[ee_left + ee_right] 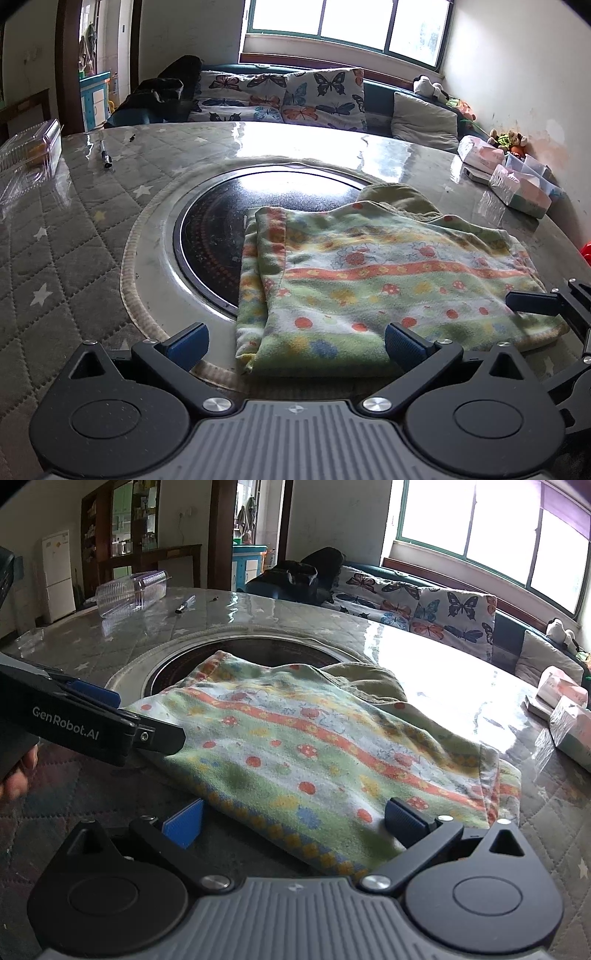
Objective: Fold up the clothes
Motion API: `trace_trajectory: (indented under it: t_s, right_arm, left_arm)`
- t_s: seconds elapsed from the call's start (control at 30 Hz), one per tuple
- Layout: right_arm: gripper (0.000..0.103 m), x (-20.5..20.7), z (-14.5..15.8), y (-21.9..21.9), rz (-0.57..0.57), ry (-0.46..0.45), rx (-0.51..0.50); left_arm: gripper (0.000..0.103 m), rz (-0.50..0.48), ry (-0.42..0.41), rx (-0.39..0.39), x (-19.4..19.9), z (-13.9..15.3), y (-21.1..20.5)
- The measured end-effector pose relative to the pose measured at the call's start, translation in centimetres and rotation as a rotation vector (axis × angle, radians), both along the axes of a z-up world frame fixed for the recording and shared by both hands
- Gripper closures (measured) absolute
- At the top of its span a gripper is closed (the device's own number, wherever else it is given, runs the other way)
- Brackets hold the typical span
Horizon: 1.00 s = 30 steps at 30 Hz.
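Note:
A patterned fleece garment (369,284) with green, white and orange stripes, ladybirds and dots lies folded on the table, partly over the black round hotplate (210,236). An olive garment (399,199) pokes out from under its far edge. My left gripper (295,343) is open, its blue pads either side of the garment's near left corner. My right gripper (295,821) is open at the garment's (314,749) near edge. It shows in the left wrist view (546,302) at the right edge. The left gripper (110,716) shows at the left of the right wrist view.
The round table (74,240) has a grey quilted star cover under clear plastic. A clear plastic box (33,151) and a pen (105,153) lie far left. Tissue packs (517,184) sit far right by the wall. A sofa with butterfly cushions (288,96) stands behind.

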State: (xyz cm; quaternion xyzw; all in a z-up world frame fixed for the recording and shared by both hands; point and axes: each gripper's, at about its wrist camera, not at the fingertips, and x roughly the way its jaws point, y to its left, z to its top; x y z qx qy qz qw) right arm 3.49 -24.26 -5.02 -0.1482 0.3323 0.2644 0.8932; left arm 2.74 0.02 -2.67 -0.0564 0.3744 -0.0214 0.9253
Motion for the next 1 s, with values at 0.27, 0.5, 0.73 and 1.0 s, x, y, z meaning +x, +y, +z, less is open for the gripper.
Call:
trace_trajectory:
  t_s: [0.27, 0.5, 0.73, 1.0]
  right_arm:
    - [0.000, -0.05, -0.04, 0.10, -0.001, -0.005, -0.006]
    - [0.000, -0.11, -0.08, 0.17, -0.004, -0.010, -0.009]
    - [0.000, -0.11, -0.11, 0.26, -0.006, -0.015, -0.010]
    - [0.000, -0.26, -0.01, 0.31, -0.008, -0.023, -0.016]
  left_arm:
    - [0.000, -0.003, 0.003, 0.006, -0.03, -0.05, -0.05]
    - [0.000, -0.001, 0.001, 0.011, -0.04, -0.11, -0.16]
    - [0.000, 0.002, -0.001, 0.007, -0.04, -0.12, -0.10]
    - [0.000, 0.002, 0.004, 0.015, -0.12, -0.06, -0.20]
